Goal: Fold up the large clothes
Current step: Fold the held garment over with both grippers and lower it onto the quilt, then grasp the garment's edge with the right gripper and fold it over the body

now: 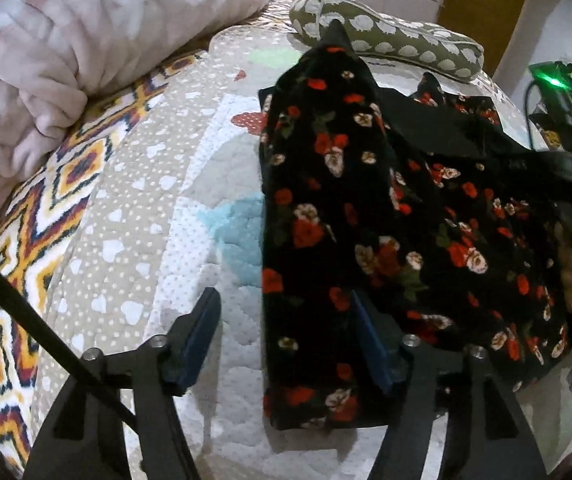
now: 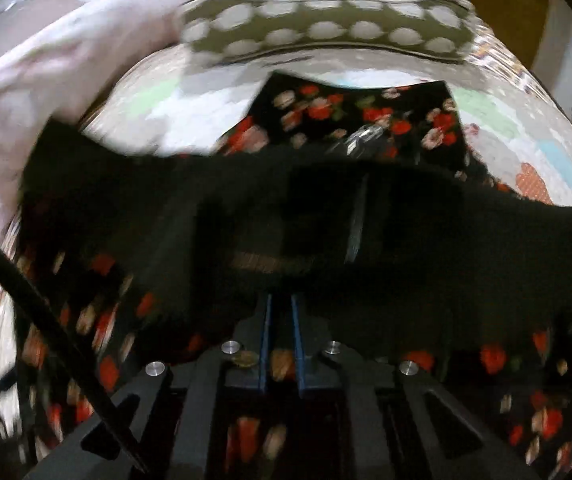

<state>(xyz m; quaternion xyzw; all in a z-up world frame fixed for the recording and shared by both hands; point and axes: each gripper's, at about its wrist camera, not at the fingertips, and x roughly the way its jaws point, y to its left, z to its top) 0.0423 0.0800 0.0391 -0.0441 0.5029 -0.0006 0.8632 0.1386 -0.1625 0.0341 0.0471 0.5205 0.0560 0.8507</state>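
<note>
A black garment with red and cream flowers [image 1: 325, 208] lies on a quilted bedspread [image 1: 206, 216]. In the left wrist view my left gripper [image 1: 286, 316] is open; its left finger is over the bare quilt, its right finger over the garment's left fold. My right gripper [image 1: 565, 120] shows at the far right, lifting a black edge of the garment. In the right wrist view, which is blurred, my right gripper [image 2: 282, 312] is shut on the garment [image 2: 365, 116], whose dark inner side drapes over the fingers.
A pink comforter [image 1: 66, 60] is heaped at the back left. An olive pillow with white spots [image 1: 385, 36] lies at the head of the bed, and also shows in the right wrist view [image 2: 325, 24]. A geometric orange blanket [image 1: 26, 240] lies at the left.
</note>
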